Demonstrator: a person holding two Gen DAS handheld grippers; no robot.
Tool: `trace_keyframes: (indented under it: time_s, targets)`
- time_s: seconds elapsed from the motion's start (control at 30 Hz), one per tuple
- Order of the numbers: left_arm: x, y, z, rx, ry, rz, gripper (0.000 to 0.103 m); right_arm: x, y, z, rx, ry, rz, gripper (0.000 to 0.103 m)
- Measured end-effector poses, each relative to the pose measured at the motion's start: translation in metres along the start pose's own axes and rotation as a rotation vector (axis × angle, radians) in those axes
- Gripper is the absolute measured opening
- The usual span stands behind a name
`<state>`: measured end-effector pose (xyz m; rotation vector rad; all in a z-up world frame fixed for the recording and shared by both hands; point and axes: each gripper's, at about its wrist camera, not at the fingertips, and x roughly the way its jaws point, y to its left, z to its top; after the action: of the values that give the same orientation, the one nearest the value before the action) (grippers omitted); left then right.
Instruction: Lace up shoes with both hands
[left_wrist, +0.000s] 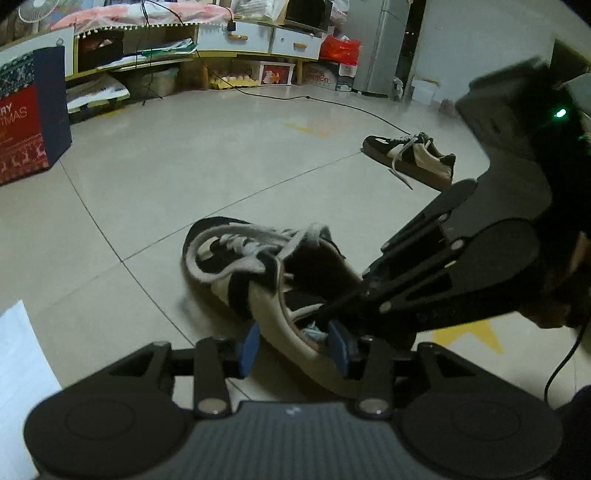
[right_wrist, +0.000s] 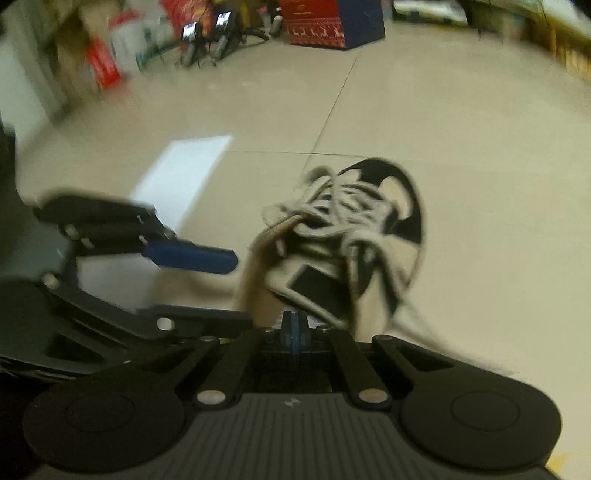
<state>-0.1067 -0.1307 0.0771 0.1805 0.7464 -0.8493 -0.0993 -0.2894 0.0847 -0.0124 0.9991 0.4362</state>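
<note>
A pale tiled floor (left_wrist: 221, 177) spreads under both cameras, cluttered shelving along its far edge. Nearest the left camera, the left gripper (left_wrist: 293, 349) stands with its blue pads apart, straddling the heel rim of a black-and-cream shoe (left_wrist: 266, 280) that lies tipped on the tiles; the pads do not seem to press on the rim. The right gripper (right_wrist: 294, 334) has its blue pads closed together at the shoe's heel — from the right wrist view it is unclear whether a lace or an edge of the shoe is pinched between them, the picture being blurred. In the left view that gripper reaches into the shoe's opening from the right. The white laces (right_wrist: 332, 218) lie in loose loops over the tongue and toe. A white sheet of paper (right_wrist: 181, 177) lies on the floor beside the shoe. Further off, a second shoe (left_wrist: 410, 157) of the same kind sits well apart, and a red-and-navy Christmas box (left_wrist: 29, 122) stands near the shelving.
</note>
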Motion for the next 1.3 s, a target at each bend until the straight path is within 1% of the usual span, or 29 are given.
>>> trace_keyframes:
  time_s: [0.07,0.1,0.17,0.2,0.23,0.27,0.3,0.33,0.37,0.43,0.47,0.53,0.6,0.67,0.7,0.73,0.8,0.87,0.93,0.97,1.0,1.13,1.2,1.23,1.3]
  targets:
    - [0.001,0.000,0.000,0.003,-0.003,0.013,0.043,-0.002,0.003,0.008,-0.001,-0.005,0.026,0.006]
    - [0.001,0.001,0.001,0.009,-0.003,0.020,0.043,-0.001,0.006,0.012,-0.014,-0.004,0.026,0.007]
    - [0.001,0.003,0.002,0.027,-0.001,0.043,0.043,0.002,0.011,0.021,-0.063,0.001,0.001,0.018]
    - [0.001,0.005,0.003,0.032,-0.003,0.049,0.043,0.004,0.011,0.025,-0.087,0.007,-0.009,0.027]
    - [0.002,0.008,0.004,0.032,0.001,0.043,0.042,0.006,0.011,0.029,-0.109,0.016,-0.011,0.028]
    - [0.003,0.009,0.006,0.037,0.010,0.032,0.041,0.008,0.010,0.034,-0.127,0.036,-0.001,0.028]
    - [0.005,0.009,0.009,0.044,0.018,0.021,0.035,0.011,0.005,0.039,-0.138,0.058,0.020,0.026]
    - [0.007,0.006,0.011,0.059,0.024,0.018,0.033,0.014,-0.001,0.043,-0.149,0.077,0.042,0.024]
    - [0.010,0.004,0.014,0.076,0.030,0.016,0.033,0.016,-0.006,0.047,-0.156,0.091,0.067,0.024]
    - [0.011,0.001,0.017,0.106,0.038,0.031,0.037,0.021,-0.010,0.059,-0.167,0.123,0.114,0.024]
    - [0.011,0.001,0.018,0.111,0.043,0.035,0.037,0.024,-0.009,0.065,-0.187,0.146,0.123,0.024]
    - [0.012,0.004,0.021,0.084,0.058,0.019,0.037,0.030,-0.003,0.072,-0.237,0.194,0.122,0.024]
    - [0.016,0.005,0.023,0.084,0.078,0.012,0.037,0.036,0.003,0.079,-0.286,0.242,0.118,0.024]
    - [0.021,0.003,0.026,0.116,0.092,0.014,0.038,0.042,0.009,0.087,-0.303,0.297,0.124,0.019]
    - [0.023,0.001,0.027,0.134,0.099,0.016,0.037,0.044,0.010,0.091,-0.301,0.325,0.137,0.010]
    - [0.025,0.000,0.029,0.152,0.107,0.018,0.037,0.046,0.011,0.094,-0.289,0.344,0.152,0.006]
    - [0.027,-0.004,0.029,0.183,0.116,0.038,0.036,0.048,0.009,0.095,-0.271,0.334,0.159,0.005]
    - [0.026,-0.005,0.028,0.189,0.120,0.047,0.031,0.047,0.006,0.089,-0.236,0.302,0.161,0.004]
    - [0.026,0.001,0.028,0.108,0.127,0.045,0.027,0.041,0.004,0.078,-0.203,0.269,0.143,0.004]
    - [0.027,0.002,0.028,0.081,0.129,0.041,0.027,0.038,0.003,0.072,-0.186,0.249,0.127,0.004]
    - [0.028,0.001,0.029,0.065,0.142,0.056,0.025,0.035,0.002,0.068,-0.163,0.233,0.115,0.004]
    - [0.031,0.000,0.031,-0.004,0.171,0.098,0.021,0.026,-0.005,0.052,-0.078,0.251,0.138,0.000]
    - [0.030,0.007,0.030,-0.066,0.173,0.077,0.021,0.017,-0.003,0.038,-0.081,0.261,0.129,0.000]
    - [0.029,0.006,0.030,-0.068,0.165,0.067,0.021,0.012,-0.004,0.032,-0.068,0.262,0.127,0.000]
    - [0.027,0.005,0.029,-0.065,0.146,0.049,0.021,0.001,-0.010,0.025,-0.001,0.222,0.128,0.001]
